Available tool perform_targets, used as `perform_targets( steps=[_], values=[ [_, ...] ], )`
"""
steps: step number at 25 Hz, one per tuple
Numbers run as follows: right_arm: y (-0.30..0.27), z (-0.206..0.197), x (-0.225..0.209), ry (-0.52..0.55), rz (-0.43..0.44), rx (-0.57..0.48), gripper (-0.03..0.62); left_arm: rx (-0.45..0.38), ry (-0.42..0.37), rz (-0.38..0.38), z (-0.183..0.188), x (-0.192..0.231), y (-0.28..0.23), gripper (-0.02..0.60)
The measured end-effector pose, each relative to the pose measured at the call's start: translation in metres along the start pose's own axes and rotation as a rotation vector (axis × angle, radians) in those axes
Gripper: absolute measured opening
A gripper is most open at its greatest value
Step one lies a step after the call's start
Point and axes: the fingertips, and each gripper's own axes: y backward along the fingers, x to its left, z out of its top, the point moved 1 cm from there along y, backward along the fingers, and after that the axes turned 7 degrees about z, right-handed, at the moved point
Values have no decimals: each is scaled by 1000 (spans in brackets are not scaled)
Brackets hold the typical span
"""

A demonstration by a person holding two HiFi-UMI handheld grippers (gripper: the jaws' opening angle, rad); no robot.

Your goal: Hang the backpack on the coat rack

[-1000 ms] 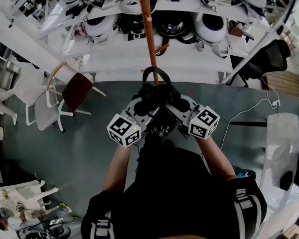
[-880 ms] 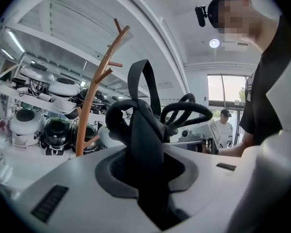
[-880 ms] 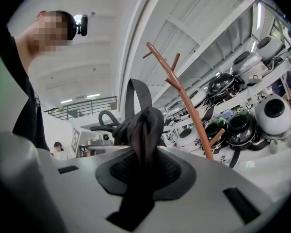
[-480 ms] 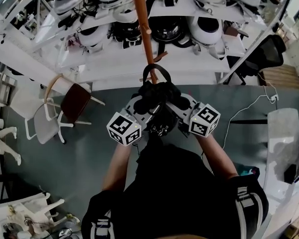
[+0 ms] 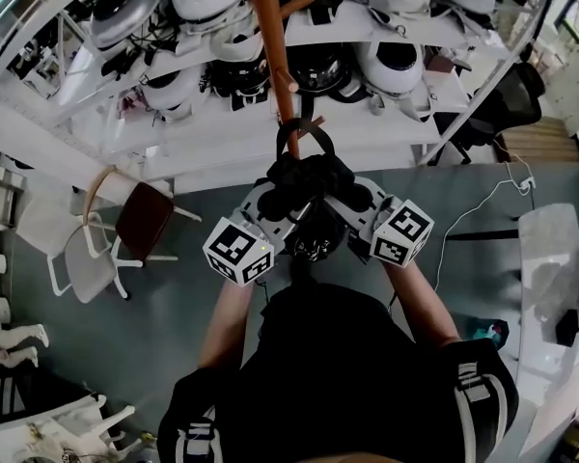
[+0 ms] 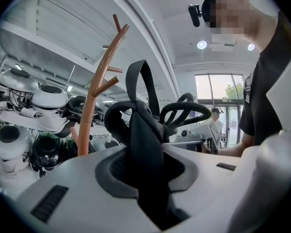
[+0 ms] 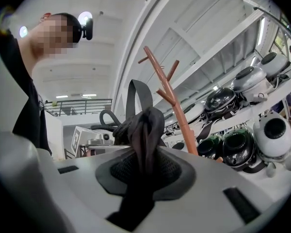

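Note:
I hold a black backpack (image 5: 307,193) up in the air between both grippers, close to the orange-brown wooden coat rack (image 5: 272,56). My left gripper (image 5: 282,204) is shut on a black strap (image 6: 144,144) of the backpack. My right gripper (image 5: 330,199) is shut on bunched black fabric (image 7: 144,135) of it. The top carry loop (image 5: 304,139) stands upright against the rack's pole, just below a short peg (image 5: 284,83). In both gripper views the coat rack (image 6: 98,89) (image 7: 173,103) stands just beyond the loop (image 6: 141,84) (image 7: 136,97). The bag's body hangs hidden below the grippers.
White shelving (image 5: 222,114) behind the rack holds several round black and white appliances (image 5: 396,61). A brown-seated chair (image 5: 140,215) and a white chair (image 5: 82,258) stand at the left on the grey floor. At the right are a black office chair (image 5: 507,109) and a white table (image 5: 550,258).
Both grippers have carried the backpack up and toward the rack. The loop now lies against the pole under the peg, and the shelving looks nearer.

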Motion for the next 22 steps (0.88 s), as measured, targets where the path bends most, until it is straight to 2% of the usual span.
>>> perform_targets(
  steps=[12, 22],
  values=[
    [-35, 18, -38, -3, -74, -65, 98, -10, -25, -84, 20, 50, -21, 112],
    [-57, 20, -63, -1, -139, -91, 98, -3, 1, -173, 20, 84, -35, 113]
  ],
)
